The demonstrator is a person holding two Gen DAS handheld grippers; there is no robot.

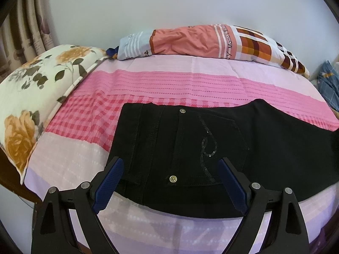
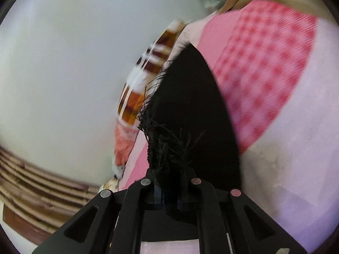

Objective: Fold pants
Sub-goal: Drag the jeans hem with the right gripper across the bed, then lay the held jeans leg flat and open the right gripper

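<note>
Left tool [image 1: 170, 169]: jaws wide apart, nothing between the blue pads [image 1: 110, 177]. It hovers over the waist end of the black pants [image 1: 190, 148], pointing down at them. No contact visible between the pads and the fabric.

Pants lie flat on the bed [image 1: 169, 84], across the pink checked and striped sheet. Waistband faces the left side of the left wrist view, near the bed's front edge. Back pocket with sequin swirl [image 1: 206, 148] faces up, roughly between the two fingers. Two brass rivets [image 1: 173, 178] visible, one near the far edge of the pants and one near the front. The leg part runs off to the right of that view.

Right tool [image 2: 169, 182]: jaws together, clamped on the frayed hem [image 2: 165, 146] of the pants. Loose black threads stick out just above the fingers. The black fabric stretches away from the tool toward the far side of the bed. Right wrist view is motion-blurred and tilted; sheet fills its right side, wall the left.

Around the bed: floral pillow [image 1: 27, 97] at the left edge, a salmon and plaid pillow [image 1: 201, 42] along the far edge against the wall. Blue patterned cloth [image 1: 327, 84] at the far right, partly cut off. Striped curtain [image 1: 27, 27] in the upper left corner.
</note>
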